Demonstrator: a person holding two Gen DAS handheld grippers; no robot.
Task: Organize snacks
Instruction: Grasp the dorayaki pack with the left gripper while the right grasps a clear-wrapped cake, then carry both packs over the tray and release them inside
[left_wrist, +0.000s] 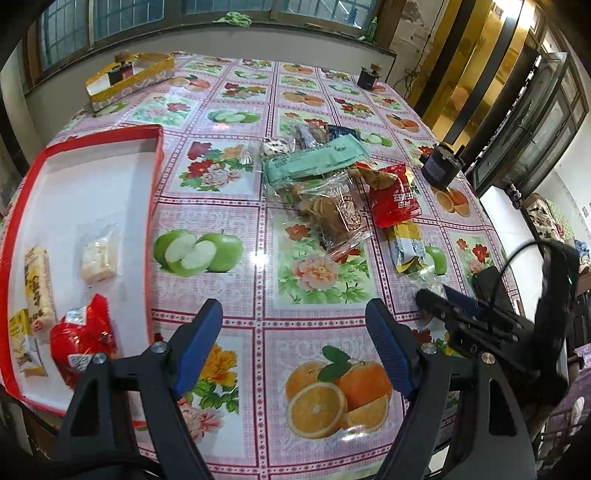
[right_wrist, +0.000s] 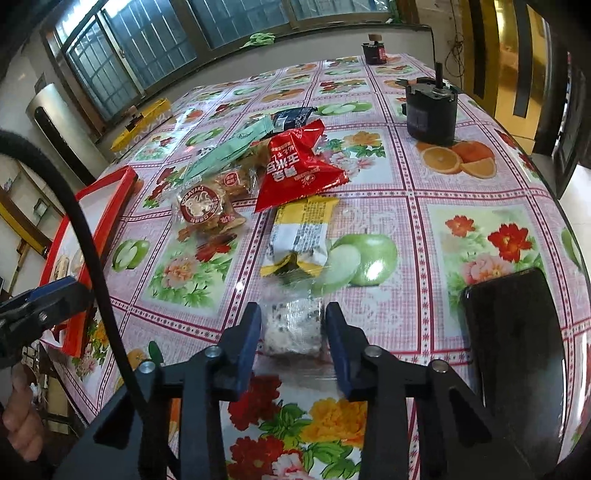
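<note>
At the left, a red-rimmed white tray (left_wrist: 155, 155) holds a pale rice bar, a clear-wrapped white cake, a red foil packet and a yellow sachet. The left tool (left_wrist: 291, 343) hangs wide open and empty over the fruit-print surface (left_wrist: 229, 192). Mid-surface lies a heap: mint-green pouch (left_wrist: 314, 160), clear dorayaki wrapper (right_wrist: 207, 206), red packet (right_wrist: 299, 166), yellow-and-white bar (right_wrist: 299, 236). Nearest, the right tool (right_wrist: 291, 343) has closed onto a clear-wrapped speckled white cake (right_wrist: 291, 328), pads against its sides.

Red-rimmed white tray (left_wrist: 155, 173), pink fruit-and-flower tablecloth (left_wrist: 258, 258), red snack bag (right_wrist: 299, 166), blue-padded claw (right_wrist: 291, 332)
</note>
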